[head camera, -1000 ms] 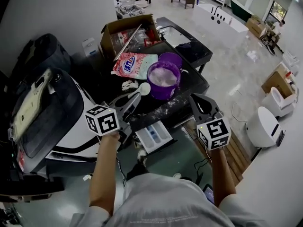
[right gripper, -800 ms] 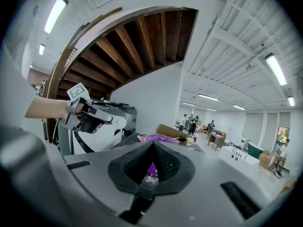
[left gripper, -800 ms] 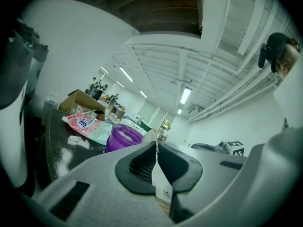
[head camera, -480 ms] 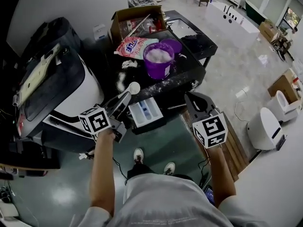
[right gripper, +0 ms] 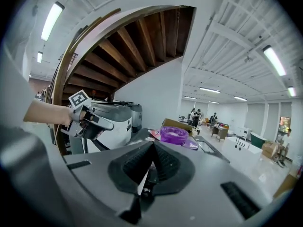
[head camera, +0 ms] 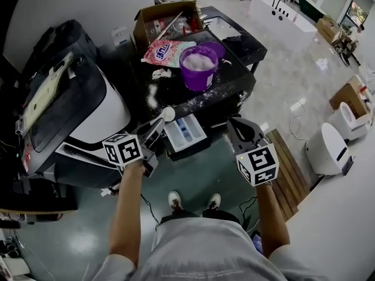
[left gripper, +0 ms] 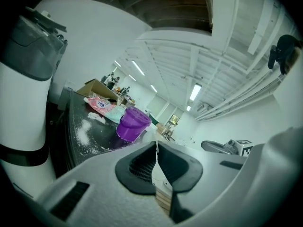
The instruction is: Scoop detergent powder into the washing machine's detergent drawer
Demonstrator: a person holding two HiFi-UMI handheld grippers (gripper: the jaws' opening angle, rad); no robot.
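Jaws of the left gripper (head camera: 155, 129) pinch the thin handle of a white plastic spoon (head camera: 168, 113), whose round bowl sits centre frame, just beside the pulled-out white drawer (head camera: 186, 132) with blue compartments. The right gripper (head camera: 240, 132) is closed and empty. Upper centre, a purple tub (head camera: 199, 69) holds white powder.

surface: black table (head camera: 229, 79) | on it: purple tub (head camera: 199, 70), pink bag (head camera: 166, 52), spilled powder (head camera: 153, 96) | cardboard box (head camera: 157, 14), possibly on it
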